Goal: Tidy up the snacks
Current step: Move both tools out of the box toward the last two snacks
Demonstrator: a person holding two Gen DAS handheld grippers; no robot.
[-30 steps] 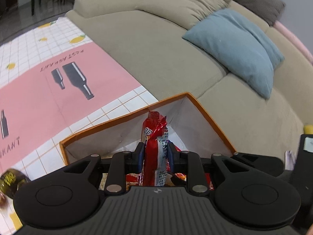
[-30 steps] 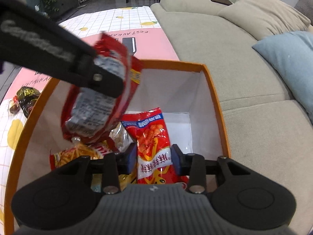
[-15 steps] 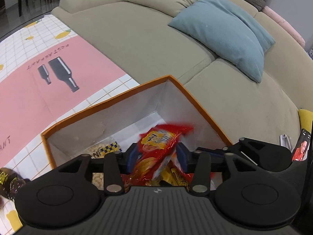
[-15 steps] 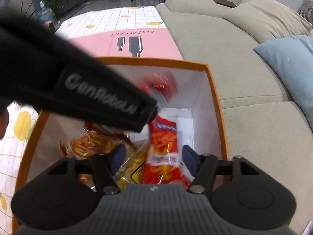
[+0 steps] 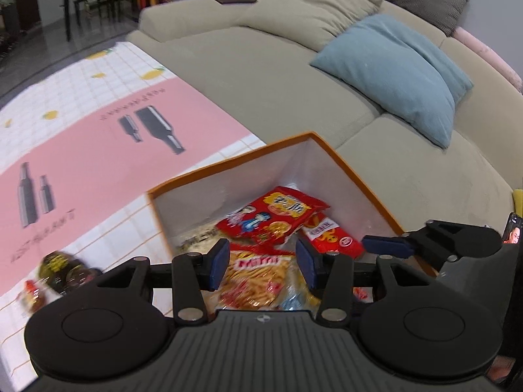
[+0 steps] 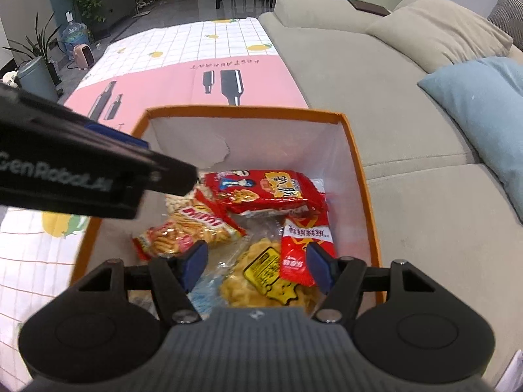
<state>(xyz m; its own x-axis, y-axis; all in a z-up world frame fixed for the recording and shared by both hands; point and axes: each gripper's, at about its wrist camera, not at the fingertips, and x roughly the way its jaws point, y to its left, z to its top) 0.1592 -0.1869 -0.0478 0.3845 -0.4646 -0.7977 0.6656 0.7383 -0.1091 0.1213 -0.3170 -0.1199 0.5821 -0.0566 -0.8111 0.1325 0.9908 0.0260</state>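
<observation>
Both grippers, left (image 5: 261, 263) and right (image 6: 253, 268), gape empty above one orange box (image 6: 359, 176) holding five snack packets (image 6: 264, 191).

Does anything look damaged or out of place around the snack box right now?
Yes. The orange box has its white lining torn on the far inner wall. A few dark snack packets lie loose on the tablecloth, outside it.

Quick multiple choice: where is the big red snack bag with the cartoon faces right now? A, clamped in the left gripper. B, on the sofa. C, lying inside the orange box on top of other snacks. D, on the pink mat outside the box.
C: the red snack bag lies flat inside the orange box atop other packets, and the left gripper is open and empty.
</observation>
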